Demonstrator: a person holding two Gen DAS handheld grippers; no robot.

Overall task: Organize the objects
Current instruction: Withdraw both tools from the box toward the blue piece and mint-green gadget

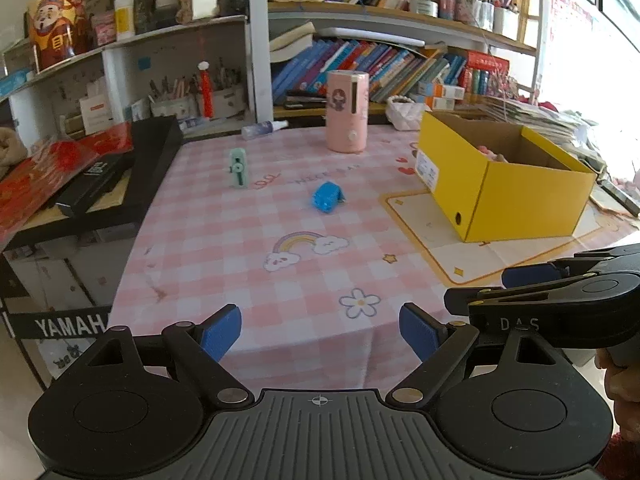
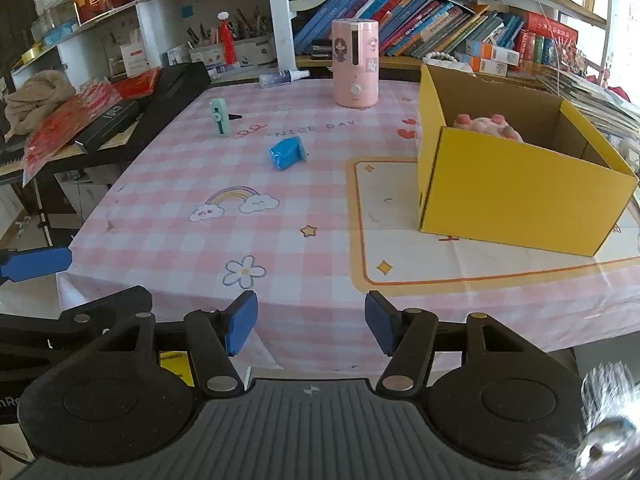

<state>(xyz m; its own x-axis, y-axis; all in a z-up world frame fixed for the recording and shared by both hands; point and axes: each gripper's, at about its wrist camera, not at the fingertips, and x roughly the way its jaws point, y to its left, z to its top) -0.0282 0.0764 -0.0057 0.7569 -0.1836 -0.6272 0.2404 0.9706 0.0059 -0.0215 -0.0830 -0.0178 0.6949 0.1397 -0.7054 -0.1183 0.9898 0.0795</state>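
Beyond both open tongs [image 1: 320, 334] [image 2: 311, 322]: blue packet [image 1: 326, 197].

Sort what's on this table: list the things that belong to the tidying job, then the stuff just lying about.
Job:
yellow box, with a pink toy already inside
blue packet
green sharpener
both grippers, left gripper and right gripper, open and empty

Probably lying about:
pink humidifier
spray bottle
books on the shelf
black keyboard
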